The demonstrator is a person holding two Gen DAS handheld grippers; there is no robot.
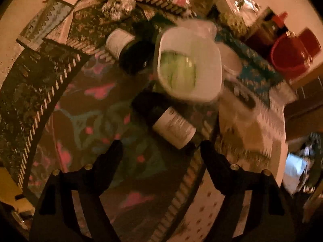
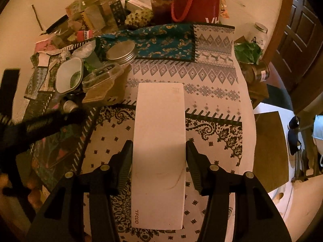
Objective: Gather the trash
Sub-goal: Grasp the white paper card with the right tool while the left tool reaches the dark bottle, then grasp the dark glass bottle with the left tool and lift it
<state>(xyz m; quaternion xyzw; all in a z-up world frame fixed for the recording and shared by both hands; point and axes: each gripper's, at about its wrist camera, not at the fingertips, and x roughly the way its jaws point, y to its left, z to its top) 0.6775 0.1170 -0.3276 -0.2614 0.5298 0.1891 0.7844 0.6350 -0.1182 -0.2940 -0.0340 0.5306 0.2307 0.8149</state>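
Right gripper [image 2: 159, 151]: jaws clamped on both long edges of a flat white carton [image 2: 159, 141] printed "TFOOD", held above the patterned tablecloth [image 2: 212, 76]. Left gripper [image 1: 161, 153]: jaws apart with nothing between them, poised over a dark bottle with a white label [image 1: 169, 121] lying on its side; beyond it, a white tub with green residue [image 1: 187, 64] and a second dark bottle [image 1: 129, 50]. Also on the table: round metal lid [image 2: 121, 51], clear plastic container [image 2: 103, 76], red flask [image 2: 195, 0].
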